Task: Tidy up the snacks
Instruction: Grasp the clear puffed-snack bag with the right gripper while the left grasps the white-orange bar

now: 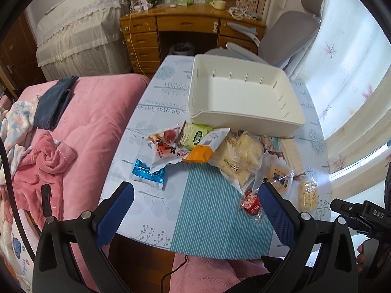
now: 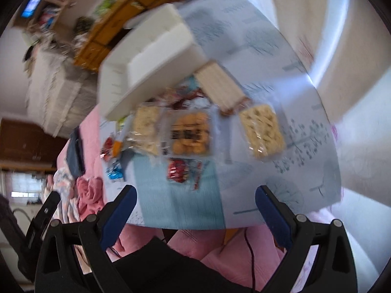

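An empty white bin [image 1: 244, 95] stands on the far part of a small table [image 1: 207, 207]. In front of it lies a heap of snack packs: a blue foil pack [image 1: 147, 173], a red-and-white pack [image 1: 163, 150], a green pack [image 1: 194, 135], an orange-and-white pack [image 1: 207, 146], a bread bag [image 1: 240, 156], a wafer pack [image 1: 292, 155], a puffed rice bar [image 1: 308, 194] and a red candy [image 1: 251, 204]. My left gripper [image 1: 195, 190] hovers open over the table's near edge, holding nothing. The right wrist view is blurred; my right gripper [image 2: 195, 195] is open above the red candy [image 2: 179, 168], near the rice bar [image 2: 262, 131] and the white bin [image 2: 146, 66].
A bed with pink bedding [image 1: 80, 131] and a dark folded cloth [image 1: 52, 102] adjoins the table's left side. A wooden desk [image 1: 185, 26] and a grey chair [image 1: 288, 36] stand beyond. Curtains [image 1: 347, 78] hang at the right. The right gripper's body [image 1: 361, 217] shows at the right edge.
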A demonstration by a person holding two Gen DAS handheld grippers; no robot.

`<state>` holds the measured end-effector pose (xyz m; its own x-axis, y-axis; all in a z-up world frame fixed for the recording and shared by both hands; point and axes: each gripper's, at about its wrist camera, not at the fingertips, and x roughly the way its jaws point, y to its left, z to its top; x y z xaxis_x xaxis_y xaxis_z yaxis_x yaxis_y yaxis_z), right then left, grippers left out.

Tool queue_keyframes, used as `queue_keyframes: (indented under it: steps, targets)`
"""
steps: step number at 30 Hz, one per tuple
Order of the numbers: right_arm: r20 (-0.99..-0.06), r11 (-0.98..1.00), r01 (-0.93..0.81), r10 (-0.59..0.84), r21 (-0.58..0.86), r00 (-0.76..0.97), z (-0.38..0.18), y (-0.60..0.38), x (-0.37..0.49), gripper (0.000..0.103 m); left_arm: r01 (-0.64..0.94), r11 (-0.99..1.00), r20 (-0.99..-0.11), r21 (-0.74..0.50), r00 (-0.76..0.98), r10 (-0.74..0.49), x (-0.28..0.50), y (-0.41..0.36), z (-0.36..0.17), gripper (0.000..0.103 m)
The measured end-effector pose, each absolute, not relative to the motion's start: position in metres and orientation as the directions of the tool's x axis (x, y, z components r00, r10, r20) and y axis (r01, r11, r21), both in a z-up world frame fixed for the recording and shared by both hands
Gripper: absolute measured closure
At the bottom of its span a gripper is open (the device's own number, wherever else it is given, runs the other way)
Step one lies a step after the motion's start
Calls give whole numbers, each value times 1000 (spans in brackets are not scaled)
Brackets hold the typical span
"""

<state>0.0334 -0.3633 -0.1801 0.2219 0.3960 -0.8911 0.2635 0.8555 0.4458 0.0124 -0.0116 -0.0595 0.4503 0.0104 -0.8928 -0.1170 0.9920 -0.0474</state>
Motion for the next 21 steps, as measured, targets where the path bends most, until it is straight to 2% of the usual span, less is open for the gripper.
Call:
queue_keyframes:
  steps: [9, 12, 18, 21]
  targets:
    - [-963, 880, 401, 190, 254, 193, -236, -391, 64, 5, -81, 995, -933, -65, 358, -31, 68, -5, -98, 2]
    - [-975, 875, 435, 164, 213, 147, -251, -395, 73, 5, -74, 994, -952, -86, 301, -60, 92, -3, -115, 2]
    - [-995, 934, 350, 38, 68, 93, -277, -386, 96, 5, -67, 991, -978, -116, 185, -102, 139, -6, -160, 2]
    - [-999, 936, 348, 37, 45, 31, -292, -387, 105, 5, -77, 990, -985, -122, 133, -111, 158, -7, -182, 2]
